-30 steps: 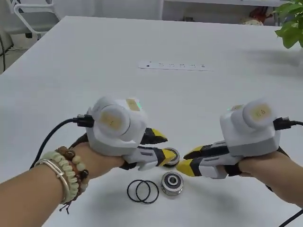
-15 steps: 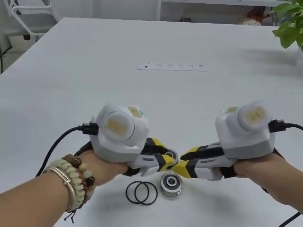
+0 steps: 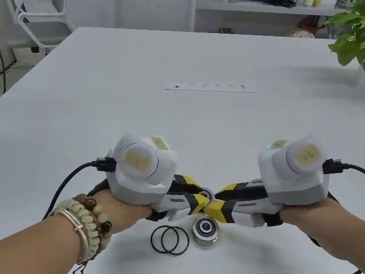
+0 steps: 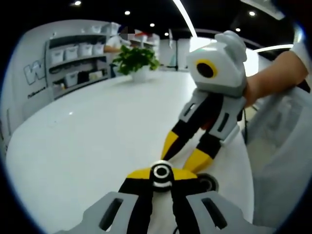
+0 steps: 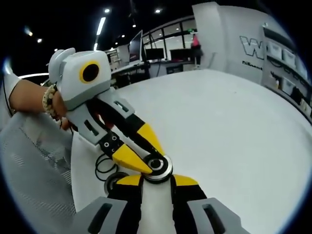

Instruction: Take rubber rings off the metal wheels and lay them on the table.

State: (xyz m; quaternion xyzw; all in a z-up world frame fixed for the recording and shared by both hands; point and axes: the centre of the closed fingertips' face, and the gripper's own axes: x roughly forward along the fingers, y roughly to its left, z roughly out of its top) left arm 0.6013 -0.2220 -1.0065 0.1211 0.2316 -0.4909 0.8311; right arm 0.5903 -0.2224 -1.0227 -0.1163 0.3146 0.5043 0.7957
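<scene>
Here, metal wheel (image 4: 161, 174) pinched in left fingers (image 4: 139, 174), right fingers (image 4: 199, 159) against it, grip unclear

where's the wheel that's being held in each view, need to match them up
Head view: held wheel low centre, where the yellow jaw tips meet.
Left gripper view: wheel low centre, between that view's own jaws.
Right gripper view: wheel just below centre, at the jaw tips.
Landmark: loose second wheel nearby.
</scene>
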